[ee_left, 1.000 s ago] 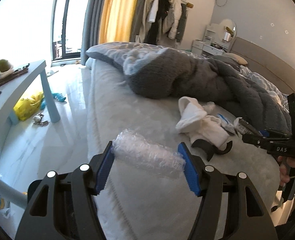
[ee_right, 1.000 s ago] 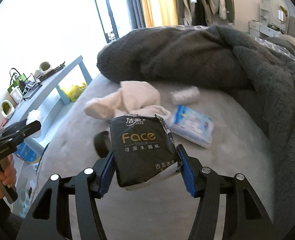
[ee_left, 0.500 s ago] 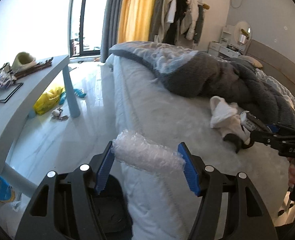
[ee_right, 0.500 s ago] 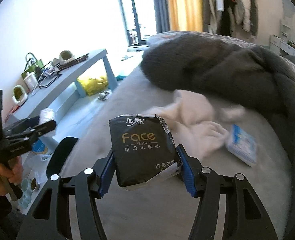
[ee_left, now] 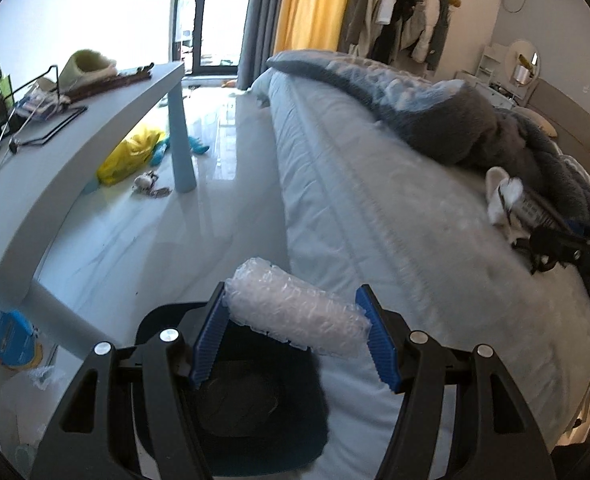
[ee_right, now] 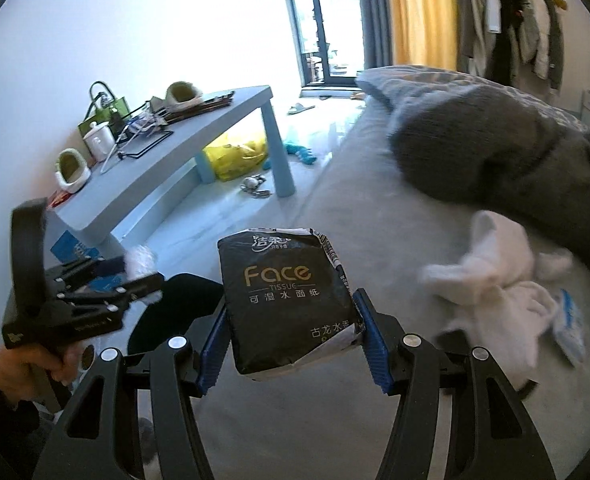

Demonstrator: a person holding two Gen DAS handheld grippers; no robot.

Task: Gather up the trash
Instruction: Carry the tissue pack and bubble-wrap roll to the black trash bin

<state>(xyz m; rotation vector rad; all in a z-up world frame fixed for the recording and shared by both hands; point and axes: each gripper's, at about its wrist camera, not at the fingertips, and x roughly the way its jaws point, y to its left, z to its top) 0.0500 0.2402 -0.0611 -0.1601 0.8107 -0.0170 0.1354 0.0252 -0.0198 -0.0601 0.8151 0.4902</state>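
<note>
Carrying trash off the bed [ee_left: 375,216], the left gripper [ee_left: 295,328] clamped a bubble-wrap roll [ee_left: 299,316] directly above the dark bin [ee_left: 255,408], apparently ready to drop it. Beside it, the right gripper [ee_right: 291,332] gripped a black tissue pack [ee_right: 287,300] over the mattress edge. A cluttered blue bench [ee_right: 199,136] stood near the bright window.

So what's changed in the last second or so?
Both tongs swung away from the bed toward the dark bin beside it. The left tongs still clamp the bubble wrap roll; the right tongs still clamp the black tissue pack.
</note>
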